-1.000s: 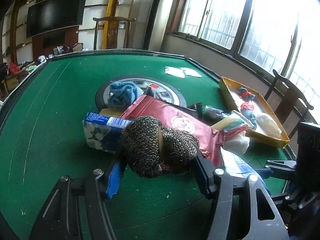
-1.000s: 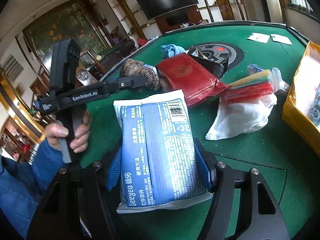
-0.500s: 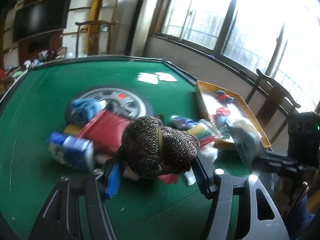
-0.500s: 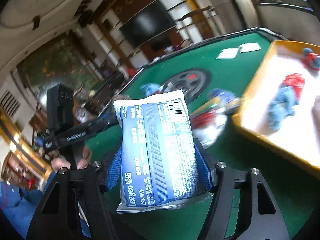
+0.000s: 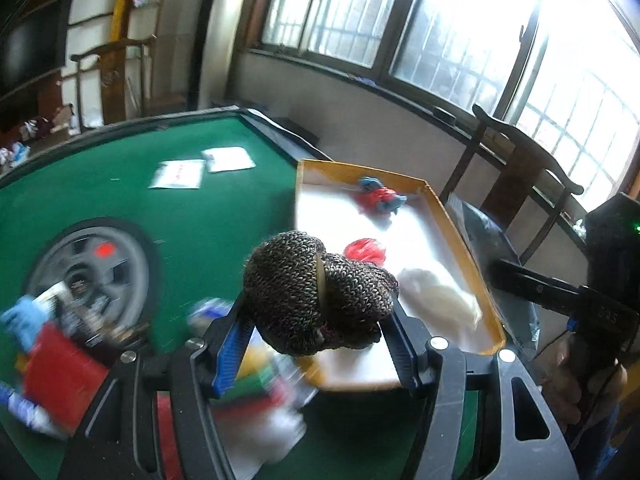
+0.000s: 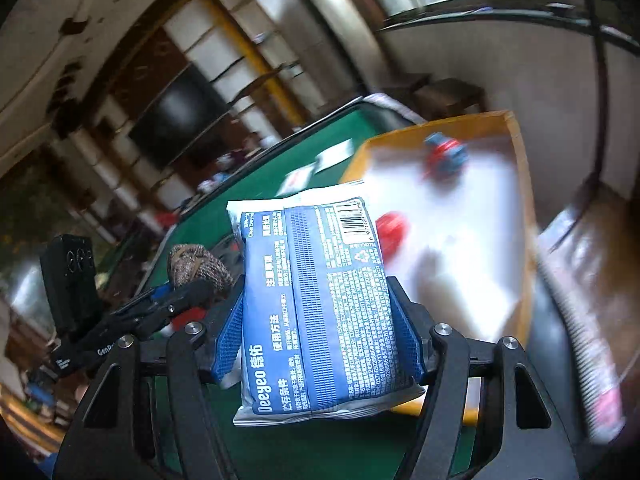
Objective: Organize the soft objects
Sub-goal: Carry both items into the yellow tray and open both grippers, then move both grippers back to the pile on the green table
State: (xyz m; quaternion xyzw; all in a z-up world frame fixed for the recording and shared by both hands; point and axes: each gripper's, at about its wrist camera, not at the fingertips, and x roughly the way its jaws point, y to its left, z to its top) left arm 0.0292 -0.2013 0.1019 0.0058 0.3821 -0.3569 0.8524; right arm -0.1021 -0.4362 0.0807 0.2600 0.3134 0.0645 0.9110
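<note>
My left gripper is shut on a brown knitted bundle, held above the near left edge of the yellow tray. My right gripper is shut on a blue and white tissue pack, carried in front of the same tray. In the tray lie a red and blue toy, a red item and a white soft thing. In the right wrist view the left gripper and the knitted bundle show at the left.
The green table carries a round grey centre plate, two white cards and a blurred heap with a red packet and a blue cloth. A dark wooden chair stands behind the tray.
Both grippers swung right and rose, from above the heap of items toward the yellow tray, each keeping its hold. The right gripper rolled, so its view is now tilted.
</note>
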